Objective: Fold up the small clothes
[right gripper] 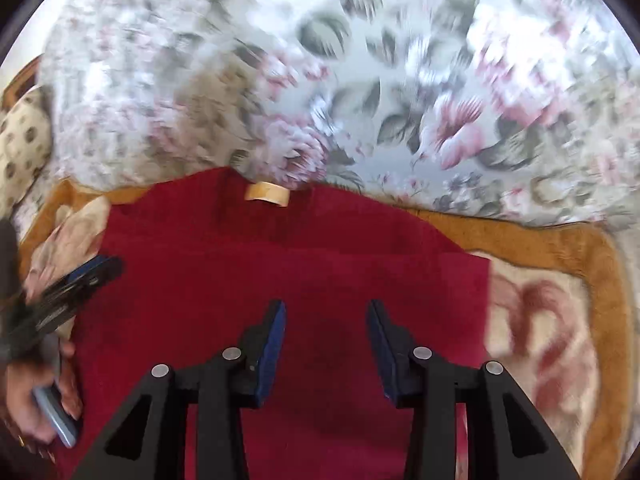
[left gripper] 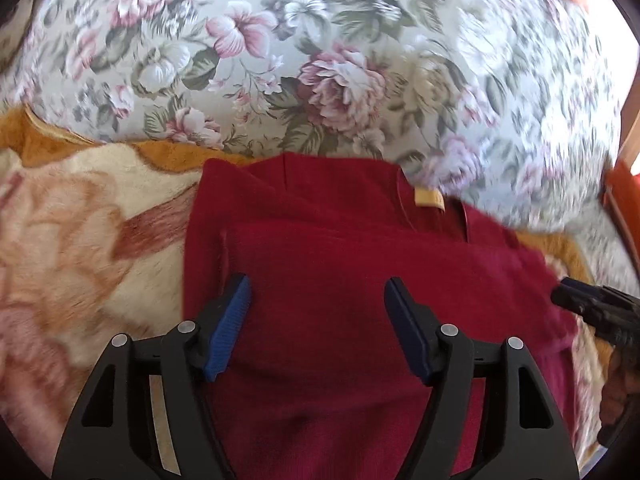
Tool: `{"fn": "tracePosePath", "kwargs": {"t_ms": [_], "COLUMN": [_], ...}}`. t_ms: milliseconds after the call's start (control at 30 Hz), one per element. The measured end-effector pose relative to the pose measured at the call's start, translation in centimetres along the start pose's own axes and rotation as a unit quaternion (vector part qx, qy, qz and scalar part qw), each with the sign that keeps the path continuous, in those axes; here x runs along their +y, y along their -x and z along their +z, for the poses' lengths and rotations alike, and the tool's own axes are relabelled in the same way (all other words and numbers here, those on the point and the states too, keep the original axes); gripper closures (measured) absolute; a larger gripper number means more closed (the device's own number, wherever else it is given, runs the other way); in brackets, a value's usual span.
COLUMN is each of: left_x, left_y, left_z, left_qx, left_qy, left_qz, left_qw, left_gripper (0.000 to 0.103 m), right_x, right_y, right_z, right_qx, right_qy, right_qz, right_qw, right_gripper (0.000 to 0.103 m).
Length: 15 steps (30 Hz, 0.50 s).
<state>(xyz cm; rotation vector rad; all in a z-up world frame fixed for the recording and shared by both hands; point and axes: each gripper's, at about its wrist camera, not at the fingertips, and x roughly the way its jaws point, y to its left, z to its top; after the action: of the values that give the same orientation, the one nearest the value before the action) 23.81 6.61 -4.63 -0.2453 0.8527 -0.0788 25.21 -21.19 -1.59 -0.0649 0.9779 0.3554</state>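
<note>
A dark red knit garment [left gripper: 360,240] lies flat on a blanket, folded over itself, with a yellow neck label [left gripper: 429,199] at its far edge. My left gripper [left gripper: 317,284] hovers over the garment's left half. It is open, and only cloth shows below the blue pads. The right wrist view has the same garment [right gripper: 280,260] and label [right gripper: 267,195]. My right gripper [right gripper: 326,306] stands open above the garment's right half, nothing pinched. The left gripper's fingers [right gripper: 80,280] and the hand [right gripper: 36,408] holding it show at that view's left edge.
The garment rests on a cream and orange plush blanket [left gripper: 80,240] spread over a floral bedsheet [left gripper: 320,60]. A spotted pillow [right gripper: 20,148] sits far left in the right wrist view. Something orange-red [left gripper: 624,192] stands at the right edge of the left wrist view.
</note>
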Motion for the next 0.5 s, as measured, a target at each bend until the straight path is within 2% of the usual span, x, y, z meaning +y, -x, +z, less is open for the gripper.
{"fn": "tracePosePath", "kwargs": {"t_ms": [33,100,133,200,300,367,433,500], "left_x": [-0.3,-0.4,-0.1,1.4,4.1,5.6,6.4,6.6], "left_y": [1.0,3.6,5.2,8.6,13.1,15.5,17.1,18.3], "left_z": [-0.5,-1.5,-2.2,-4.1,-8.1,-11.5,-14.5,-17.5], "left_qx": [0.004,0.004,0.000,-0.006,-0.004,0.009,0.018,0.033], "left_qy": [-0.006,-0.016,-0.017,-0.003,0.025,0.031,0.042,0.052], "left_qz": [-0.004,-0.008,-0.009,-0.013,-0.007,0.002,0.010,0.001], "left_qw": [1.0000,0.9998,0.9998,0.9999,0.9996,0.9995,0.9989,0.9981], "left_gripper": [0.034,0.034,0.034,0.034,0.034,0.034,0.034,0.034], "right_x": [0.1,-0.2,-1.1,-1.5,-2.2,-1.5,-1.5,-1.3], "right_y": [0.4,-1.0,-0.7,2.9,9.3,13.0,16.2,17.9], "right_z": [-1.2,-3.9,-4.5,-6.1,-8.9,-11.8,-15.4,-18.7], "right_qx": [0.006,0.062,0.064,0.006,-0.058,-0.074,-0.077,-0.071], "right_qy": [0.011,0.033,0.034,0.028,-0.007,-0.007,0.002,0.006], "right_qz": [-0.006,-0.017,-0.013,-0.012,0.049,0.079,0.078,0.070], "right_qw": [1.000,0.997,0.997,1.000,0.997,0.994,0.994,0.995], "right_gripper": [0.050,0.050,0.052,0.052,0.052,0.051,0.051,0.051]}}
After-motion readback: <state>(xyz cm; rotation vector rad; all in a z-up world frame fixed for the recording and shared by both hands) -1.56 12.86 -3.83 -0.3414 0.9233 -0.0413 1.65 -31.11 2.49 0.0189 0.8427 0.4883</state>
